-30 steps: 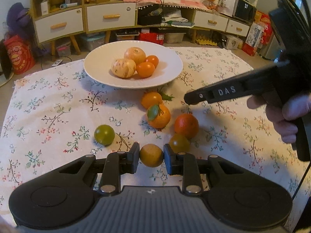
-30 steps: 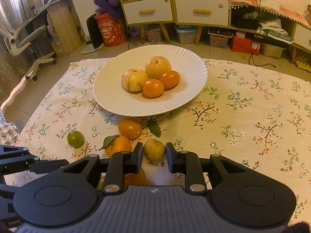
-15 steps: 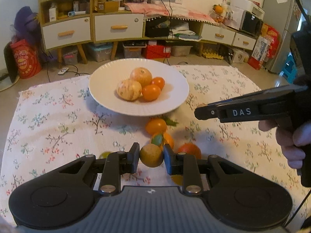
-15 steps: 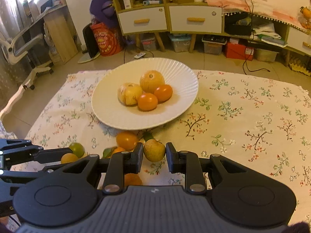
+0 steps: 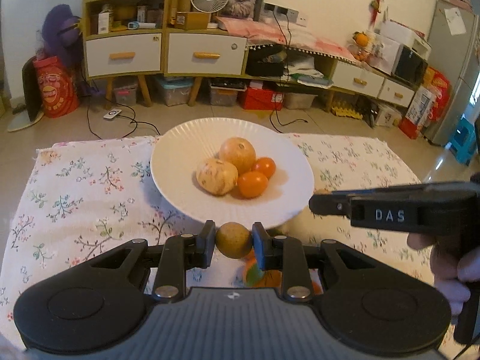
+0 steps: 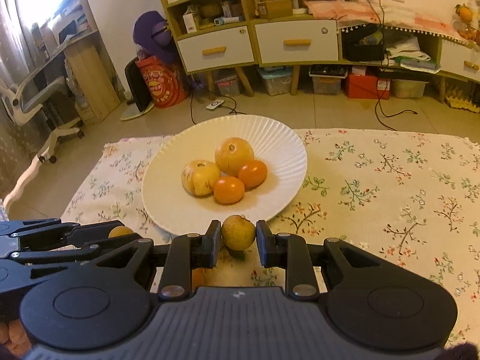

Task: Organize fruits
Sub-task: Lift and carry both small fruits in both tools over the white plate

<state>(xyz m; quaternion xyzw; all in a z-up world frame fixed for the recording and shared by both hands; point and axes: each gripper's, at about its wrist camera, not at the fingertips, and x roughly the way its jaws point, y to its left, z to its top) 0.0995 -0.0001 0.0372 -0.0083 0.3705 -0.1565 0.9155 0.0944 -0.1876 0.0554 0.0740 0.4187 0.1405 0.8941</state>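
My left gripper [image 5: 234,241] is shut on a small yellow-brown fruit [image 5: 234,240] and holds it above the table, near the front rim of the white plate [image 5: 180,156]. My right gripper [image 6: 238,237] is shut on a similar yellow-green fruit [image 6: 238,231], also just short of the plate [image 6: 279,138]. The plate holds two large yellow fruits [image 6: 234,155] and two small oranges [image 6: 229,190]. Oranges on the cloth [image 5: 264,276] are mostly hidden under the left gripper. The right gripper shows from the side in the left wrist view [image 5: 318,205]; the left gripper shows in the right wrist view [image 6: 117,232].
A floral tablecloth [image 6: 390,180] covers the low table. Beyond its far edge are floor cables, drawer cabinets [image 5: 204,55] and storage boxes. An office chair [image 6: 39,105] stands at the left.
Both grippers have risen and moved forward toward the plate with their fruits. The loose oranges and green fruit on the cloth have dropped out of sight beneath them.
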